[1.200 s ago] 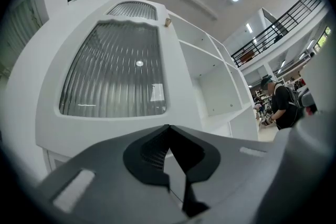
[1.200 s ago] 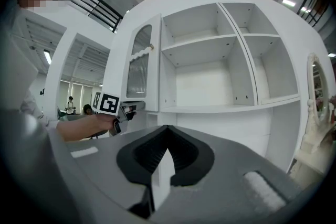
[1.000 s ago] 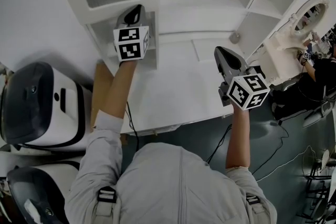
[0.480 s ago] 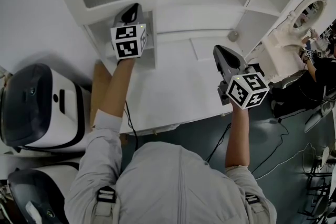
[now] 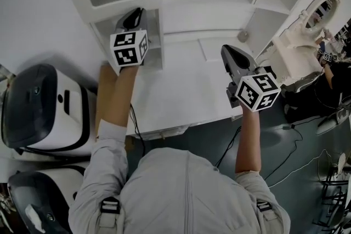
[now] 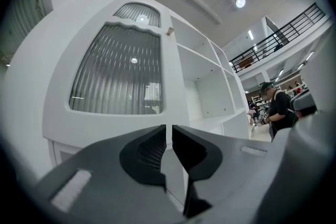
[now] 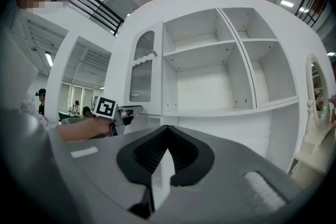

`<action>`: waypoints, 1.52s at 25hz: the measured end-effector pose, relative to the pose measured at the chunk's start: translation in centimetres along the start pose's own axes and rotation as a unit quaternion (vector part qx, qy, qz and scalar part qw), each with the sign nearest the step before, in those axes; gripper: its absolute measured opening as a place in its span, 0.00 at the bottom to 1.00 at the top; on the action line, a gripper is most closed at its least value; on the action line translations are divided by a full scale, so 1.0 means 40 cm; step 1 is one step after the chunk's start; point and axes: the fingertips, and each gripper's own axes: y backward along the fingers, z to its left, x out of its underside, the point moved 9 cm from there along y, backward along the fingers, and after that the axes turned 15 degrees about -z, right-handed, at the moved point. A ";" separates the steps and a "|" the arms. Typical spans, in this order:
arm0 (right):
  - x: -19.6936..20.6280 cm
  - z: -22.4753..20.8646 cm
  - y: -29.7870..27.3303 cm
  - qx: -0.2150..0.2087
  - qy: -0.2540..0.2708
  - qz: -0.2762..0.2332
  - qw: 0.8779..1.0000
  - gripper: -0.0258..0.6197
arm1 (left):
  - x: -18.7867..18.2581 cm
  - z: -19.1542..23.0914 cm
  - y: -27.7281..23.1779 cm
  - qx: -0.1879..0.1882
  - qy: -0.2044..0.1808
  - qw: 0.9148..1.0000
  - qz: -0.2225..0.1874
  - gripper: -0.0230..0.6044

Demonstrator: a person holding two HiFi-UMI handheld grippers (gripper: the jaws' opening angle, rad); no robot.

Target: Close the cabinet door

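The cabinet door [image 6: 118,73] stands at the left end of a white cabinet [image 7: 252,2], straight ahead of the left gripper [image 6: 169,129]. To its right are open shelves [image 7: 202,78]. It cannot be told whether the door lies fully flush with the cabinet front.

Two white and black machines [image 5: 41,109] sit to the person's left, beside the left forearm. An ornate white mirror [image 5: 321,11] stands off to the right, past the shelves. Another person [image 6: 278,107] stands well back on that side. A white counter [image 5: 181,85] runs under both grippers, and its near edge meets the dark floor [image 5: 274,140], where cables [image 5: 230,150] trail. Nothing stands between the left gripper and the door. The counter top between the two grippers is bare.

The door is a tall panel with an arched top, its long axis upright. Its ribbed glass faces the person. A small knob [image 6: 170,31] sits high on its right edge, next to the shelves.

The left gripper's jaws are opening and stand a narrow slit apart. The pads press on nothing, and the door's white edge shows through the slit. The right gripper [image 7: 167,129] is held out over the counter in front of the shelves, well apart from the door. Its jaw tips are together with nothing between them
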 end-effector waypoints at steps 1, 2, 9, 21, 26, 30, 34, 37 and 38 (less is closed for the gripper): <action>-0.002 0.005 0.001 -0.004 -0.001 -0.001 1.000 0.04 | -0.003 -0.001 0.015 0.005 -0.002 1.000 0.003 0.10; -0.004 0.011 0.003 -0.008 -0.002 -0.002 1.000 0.04 | -0.006 -0.003 0.031 0.012 -0.005 1.000 0.006 0.10; -0.017 0.057 0.015 -0.040 -0.018 -0.013 0.999 0.04 | -0.028 -0.005 0.166 0.045 -0.007 0.999 0.023 0.06; -0.041 0.154 -0.020 -0.098 0.039 -0.006 0.994 0.04 | -0.109 -0.035 0.391 0.058 -0.049 0.997 0.028 0.06; -0.036 0.212 -0.032 -0.127 0.057 -0.008 0.990 0.04 | -0.128 -0.053 0.462 0.052 -0.060 0.996 0.035 0.06; -0.043 0.237 -0.037 -0.146 0.058 -0.014 0.987 0.04 | -0.153 -0.060 0.514 0.038 -0.071 0.996 0.034 0.06; -0.046 0.261 -0.042 -0.155 0.060 -0.022 0.986 0.04 | -0.172 -0.060 0.556 0.027 -0.083 0.996 0.037 0.06; -0.050 0.277 -0.046 -0.161 0.068 -0.026 0.984 0.04 | -0.188 -0.053 0.573 0.014 -0.088 0.995 0.034 0.06; -0.050 0.282 -0.047 -0.163 0.070 -0.026 0.984 0.04 | -0.192 -0.051 0.576 0.012 -0.089 0.995 0.034 0.06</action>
